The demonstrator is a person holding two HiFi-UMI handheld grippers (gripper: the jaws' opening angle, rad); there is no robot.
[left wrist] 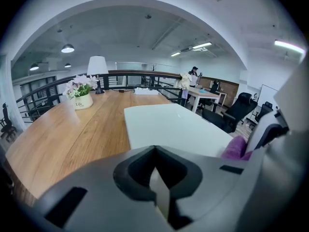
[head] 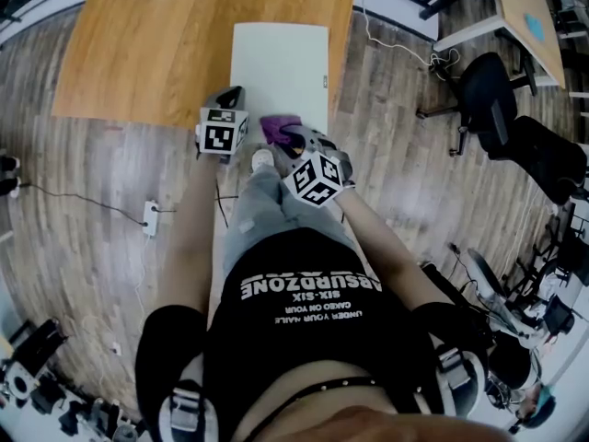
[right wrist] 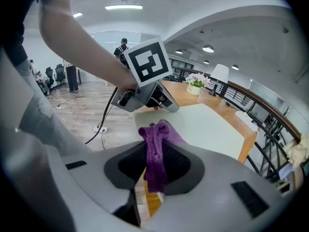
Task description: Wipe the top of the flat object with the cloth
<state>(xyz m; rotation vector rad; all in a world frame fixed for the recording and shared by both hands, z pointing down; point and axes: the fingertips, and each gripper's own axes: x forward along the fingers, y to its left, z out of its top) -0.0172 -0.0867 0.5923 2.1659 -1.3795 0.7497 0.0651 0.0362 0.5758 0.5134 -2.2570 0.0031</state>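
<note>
The flat object is a pale white board [head: 281, 63] lying on the wooden table [head: 156, 53], with its near end over the table's front edge; it also shows in both gripper views [left wrist: 174, 124] [right wrist: 207, 124]. My right gripper [head: 293, 138] [right wrist: 154, 151] is shut on a purple cloth [head: 279, 125] [right wrist: 157, 151], which bunches up out of the jaws just at the board's near end. My left gripper [head: 234, 95] [left wrist: 155, 151] hovers at the board's near left corner, jaws together and holding nothing. From the left gripper view the cloth [left wrist: 236, 148] peeks in at the right.
A flower pot [left wrist: 82, 98] and a white lamp [left wrist: 97, 69] stand at the table's far end. A power strip [head: 150, 215] with a cable lies on the wood floor at left. Black office chairs [head: 488, 90] and another desk [head: 529, 17] are to the right.
</note>
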